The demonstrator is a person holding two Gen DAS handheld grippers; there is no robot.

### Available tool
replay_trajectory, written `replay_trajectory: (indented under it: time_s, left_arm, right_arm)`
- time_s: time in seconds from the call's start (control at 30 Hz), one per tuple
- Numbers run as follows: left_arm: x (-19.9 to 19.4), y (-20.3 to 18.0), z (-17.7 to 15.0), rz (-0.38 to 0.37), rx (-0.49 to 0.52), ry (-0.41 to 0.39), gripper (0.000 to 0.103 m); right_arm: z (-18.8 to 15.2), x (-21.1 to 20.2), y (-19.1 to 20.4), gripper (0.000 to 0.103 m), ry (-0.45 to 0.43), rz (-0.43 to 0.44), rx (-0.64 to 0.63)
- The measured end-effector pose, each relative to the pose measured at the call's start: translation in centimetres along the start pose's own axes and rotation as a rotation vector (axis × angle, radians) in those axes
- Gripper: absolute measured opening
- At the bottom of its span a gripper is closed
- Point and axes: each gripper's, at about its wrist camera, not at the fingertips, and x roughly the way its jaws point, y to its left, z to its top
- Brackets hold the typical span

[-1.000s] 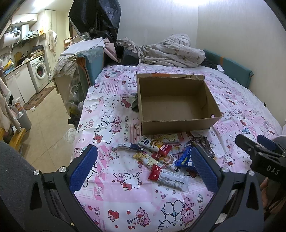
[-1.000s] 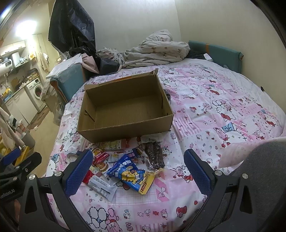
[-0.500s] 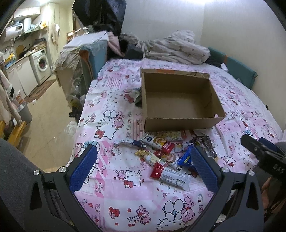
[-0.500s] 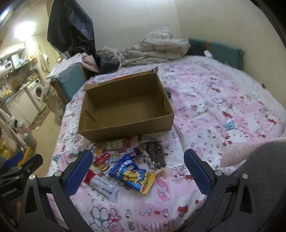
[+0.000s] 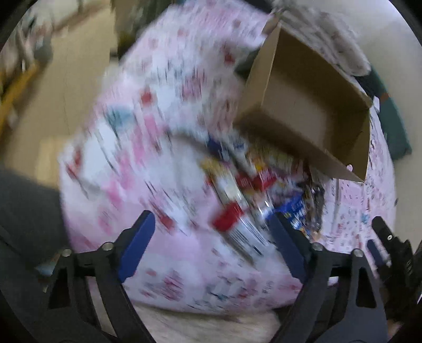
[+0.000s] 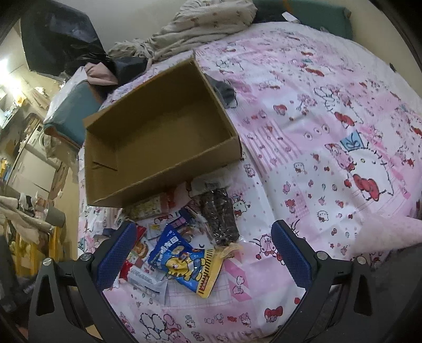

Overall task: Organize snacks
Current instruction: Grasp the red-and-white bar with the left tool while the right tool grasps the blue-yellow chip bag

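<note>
An empty cardboard box (image 6: pixel 168 179) lies on the pink patterned bedspread (image 6: pixel 329 132), and it also shows, blurred, as the box (image 5: pixel 303 155) in the left wrist view. Several snack packets are piled in front of it: a blue and yellow packet (image 6: pixel 182 261), a dark clear-wrapped packet (image 6: pixel 219 216) and a red and white bar (image 5: pixel 232 221). My left gripper (image 5: pixel 211 219) hangs above the pile. Its jaws are closing, the bar lies below the gap, and the pads press on nothing. My right gripper (image 6: pixel 204 227) stands open over the blue packet, apart from it.
Crumpled bedding (image 6: pixel 205 23) and dark bags (image 6: pixel 58 34) lie behind the box. A teal cushion (image 6: pixel 71 113) sits at the bed's left edge, with the floor (image 5: pixel 66 87) beyond. Open bedspread stretches to the right of the pile.
Both views have tipped down and closed in on the snack pile. The left view has rolled and gone blurry, and its jaws stand narrower than before.
</note>
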Motion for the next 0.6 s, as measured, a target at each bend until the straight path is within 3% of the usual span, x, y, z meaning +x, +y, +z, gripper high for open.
replay_trajectory:
  time_s: [0.1, 0.17, 0.23, 0.37, 0.43, 0.6]
  left_arm:
    - [2.5, -0.7, -2.0, -0.023, -0.115, 0.065, 0.069]
    - [3.9, -1.7, -2.8, -0.020, -0.137, 0.081, 0.063]
    - [5.2, -2.7, -3.1, -0.010, -0.143, 0.094, 0.056]
    - [6.6, -3.9, -3.4, 0.027, -0.139, 0.108, 0.053]
    - [7.3, -4.2, -3.7, 0.051, -0.142, 0.152, 0.042]
    - [8.0, -4.7, -3.5, 0.086, -0.091, 0.158, 0.038]
  right_arm:
    - [-0.4, 0.8, -0.7, 0.103, 0.024, -0.006, 0.027]
    - [-0.5, 1.0, -1.3, 0.103, 0.035, 0.004, 0.056]
    - [-0.5, 1.0, -1.8, 0.103, 0.034, 0.006, 0.070]
    - [-0.4, 1.1, -2.5, 0.103, 0.026, 0.005, 0.089]
    - [-0.3, 1.0, -3.0, 0.103, 0.021, -0.006, 0.112]
    - [-0.3, 0.6, -3.8, 0.103, 0.000, 0.015, 0.169]
